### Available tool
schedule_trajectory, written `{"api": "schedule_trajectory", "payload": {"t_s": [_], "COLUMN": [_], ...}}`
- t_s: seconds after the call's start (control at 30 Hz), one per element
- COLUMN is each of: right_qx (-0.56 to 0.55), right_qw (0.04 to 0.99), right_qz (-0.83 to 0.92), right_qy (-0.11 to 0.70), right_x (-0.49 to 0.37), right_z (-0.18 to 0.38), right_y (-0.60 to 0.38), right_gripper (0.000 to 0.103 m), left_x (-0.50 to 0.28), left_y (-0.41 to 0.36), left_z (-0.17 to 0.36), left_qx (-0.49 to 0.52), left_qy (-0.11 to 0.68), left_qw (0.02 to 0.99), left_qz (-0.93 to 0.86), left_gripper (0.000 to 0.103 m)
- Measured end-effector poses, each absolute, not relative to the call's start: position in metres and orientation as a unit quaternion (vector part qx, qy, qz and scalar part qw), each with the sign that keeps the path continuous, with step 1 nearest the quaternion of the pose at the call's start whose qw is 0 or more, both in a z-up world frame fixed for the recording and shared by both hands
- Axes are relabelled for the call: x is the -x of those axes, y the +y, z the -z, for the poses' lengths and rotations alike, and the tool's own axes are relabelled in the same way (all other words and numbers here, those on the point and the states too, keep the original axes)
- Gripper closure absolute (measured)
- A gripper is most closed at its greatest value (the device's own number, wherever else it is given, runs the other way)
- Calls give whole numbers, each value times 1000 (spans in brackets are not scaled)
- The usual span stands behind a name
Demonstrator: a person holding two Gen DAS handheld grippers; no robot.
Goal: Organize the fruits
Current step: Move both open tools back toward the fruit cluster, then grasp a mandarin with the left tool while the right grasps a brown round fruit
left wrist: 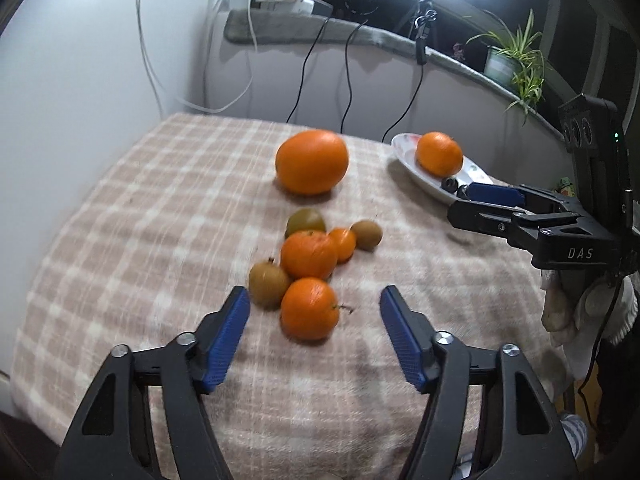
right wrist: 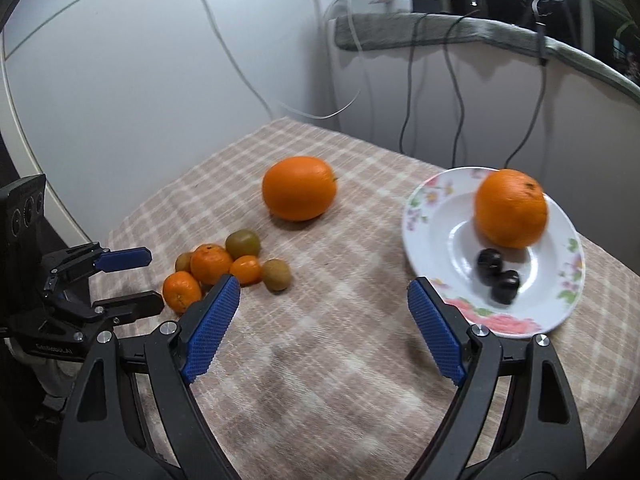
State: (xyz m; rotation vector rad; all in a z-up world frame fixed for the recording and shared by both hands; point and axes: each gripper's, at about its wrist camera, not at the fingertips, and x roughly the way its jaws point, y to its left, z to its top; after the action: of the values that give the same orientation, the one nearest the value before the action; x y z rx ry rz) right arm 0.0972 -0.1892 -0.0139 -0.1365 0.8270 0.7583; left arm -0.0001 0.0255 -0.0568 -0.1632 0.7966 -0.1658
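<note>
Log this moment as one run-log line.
left claw: open, over tangerine | right claw: open, empty | plate: orange, two dark fruits

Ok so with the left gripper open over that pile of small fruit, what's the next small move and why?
Probably ease the left gripper down around the nearest mandarin and close. Its jaws stand open and empty just short of it, and the floral plate already holds an orange with room to spare.
</note>
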Motion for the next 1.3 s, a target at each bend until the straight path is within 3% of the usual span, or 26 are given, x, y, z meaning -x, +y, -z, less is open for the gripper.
{"api": "schedule_trajectory", "payload": {"t_s": [0.27,0.47,0.6,0.77,0.97,1.3], "right_qx": [94,106,111,110,118,105], "right_qw": [817,805,800,796,789,798], "right_qz": [-387,-395,-396,-397,-407,-401], "right_qy": [416,429,437,443,446,436], "right_x": [-97,-102,-108,-115,-114,-109], "right_z": [31,43,50,56,60,54], "right_y": [-158,-141,-134,-130,-124,-133], "right_gripper": [28,40,55,59,76,76], "left_x": [-3,-5,-7,-10,-11,-6], "left_y": [26,25,22,22,20,24], "left_z": [72,78,80,81,80,73], "left_qx": [90,86,79,82,79,96], "left_qy": [408,414,415,416,413,405], "left_qw": [905,903,903,903,904,905], "left_qz": [85,77,74,76,76,82], "left_gripper": [54,56,61,67,69,70]}}
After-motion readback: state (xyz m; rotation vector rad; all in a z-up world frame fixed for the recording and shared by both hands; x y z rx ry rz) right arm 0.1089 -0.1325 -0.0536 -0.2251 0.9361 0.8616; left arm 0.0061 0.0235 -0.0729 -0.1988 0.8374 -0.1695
